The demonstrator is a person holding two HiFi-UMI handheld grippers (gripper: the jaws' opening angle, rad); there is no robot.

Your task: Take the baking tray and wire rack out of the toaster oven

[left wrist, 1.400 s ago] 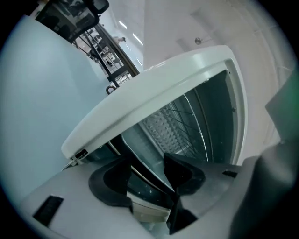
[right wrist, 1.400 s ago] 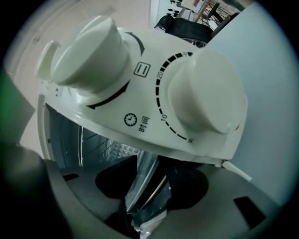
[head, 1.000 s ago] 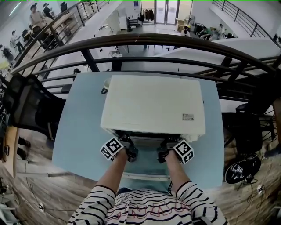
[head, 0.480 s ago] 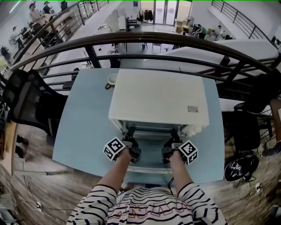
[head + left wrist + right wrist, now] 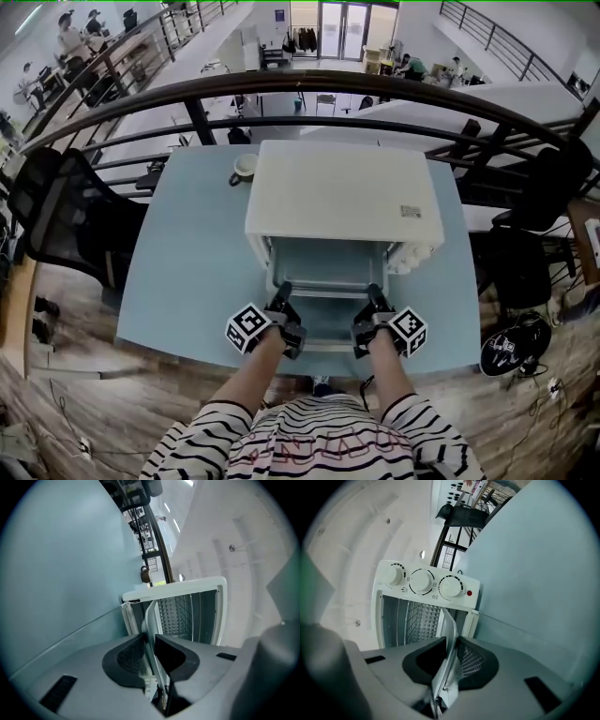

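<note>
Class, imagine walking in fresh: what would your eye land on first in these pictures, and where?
The white toaster oven stands in the middle of the pale blue table, front open. A baking tray sticks out of it, its near rim pinched by the left tool and right tool, whose jaws have just been closing on it.

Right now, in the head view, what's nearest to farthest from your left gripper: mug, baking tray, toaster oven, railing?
1. baking tray: straight ahead, its rim between the fingers of the left gripper, which have just been closing.
2. toaster oven: just behind the tray.
3. mug: on the table by the oven's far left corner.
4. railing: beyond the table.
</note>
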